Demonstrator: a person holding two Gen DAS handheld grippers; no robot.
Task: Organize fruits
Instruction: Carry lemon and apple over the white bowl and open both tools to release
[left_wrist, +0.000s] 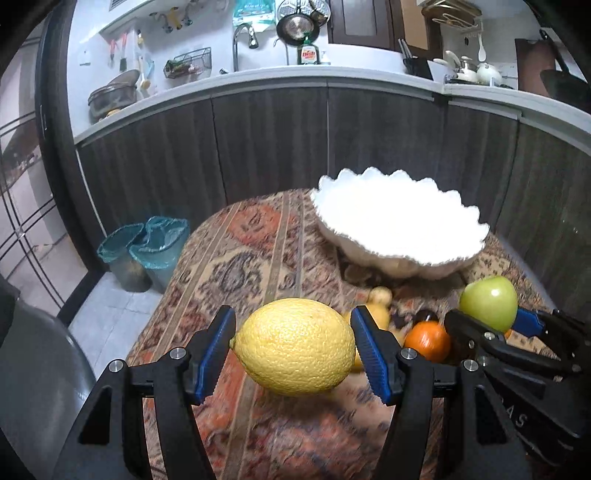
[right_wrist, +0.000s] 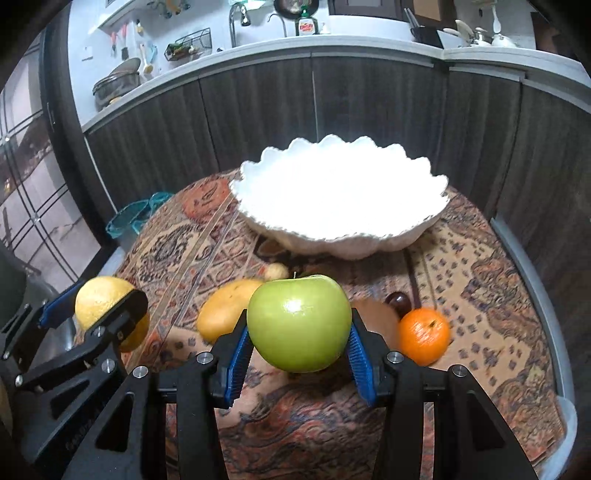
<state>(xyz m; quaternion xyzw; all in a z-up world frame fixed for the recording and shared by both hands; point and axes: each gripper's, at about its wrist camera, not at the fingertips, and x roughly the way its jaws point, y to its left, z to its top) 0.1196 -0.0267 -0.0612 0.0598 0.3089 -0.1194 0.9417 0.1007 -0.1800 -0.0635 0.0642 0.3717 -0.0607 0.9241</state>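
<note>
Left tool (left_wrist: 293, 347) clamped on textured yellow lemon (left_wrist: 293, 345), right tool (right_wrist: 297, 341) clamped on glossy green apple (right_wrist: 299, 323), both fruits held above patterned tabletop (right_wrist: 461, 258) near side of scalloped white ceramic bowl (right_wrist: 338, 195), bowl interior overexposed, small orange (right_wrist: 423, 336) below bowl on tabletop

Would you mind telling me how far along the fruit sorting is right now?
Done: nothing yet; the white bowl looks empty. In hand: the left gripper clamps a lemon, the right gripper a green apple, both lifted. Left: the orange, a yellow fruit and smaller pieces on the cloth.
</note>
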